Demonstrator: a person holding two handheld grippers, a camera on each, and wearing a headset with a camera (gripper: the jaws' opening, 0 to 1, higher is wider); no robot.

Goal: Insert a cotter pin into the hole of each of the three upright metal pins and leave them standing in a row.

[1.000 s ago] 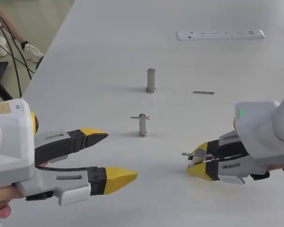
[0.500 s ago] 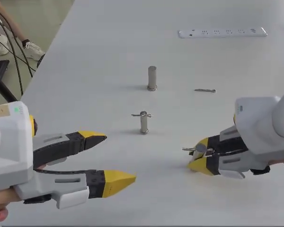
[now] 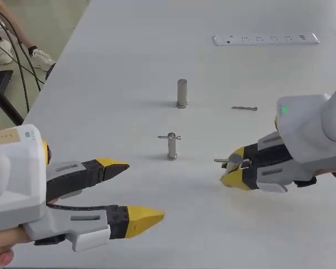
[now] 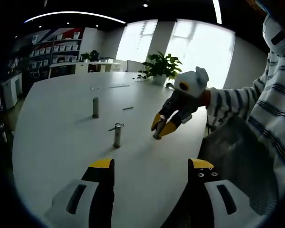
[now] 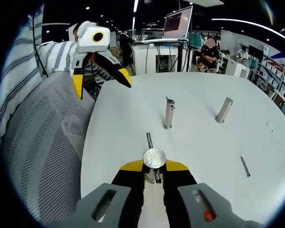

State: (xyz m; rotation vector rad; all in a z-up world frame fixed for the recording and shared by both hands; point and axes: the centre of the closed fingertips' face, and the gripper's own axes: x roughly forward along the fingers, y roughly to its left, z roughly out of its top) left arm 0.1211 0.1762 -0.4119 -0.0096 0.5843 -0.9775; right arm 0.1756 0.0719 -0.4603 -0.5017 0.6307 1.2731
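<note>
The white table (image 3: 129,56) had barely shifted in my head view. My left gripper (image 3: 144,189) stayed at lower left, jaws wide apart and empty. My right gripper (image 3: 230,166), at centre right, had edged up the frame toward the row, jaws clamped on a metal pin (image 3: 233,162) with what looked like a thin cotter (image 3: 219,161) through it. The crossed pin (image 3: 172,147) stood at centre, the bare pin (image 3: 182,93) above it, and a loose cotter pin (image 3: 244,108) lay to its right.
</note>
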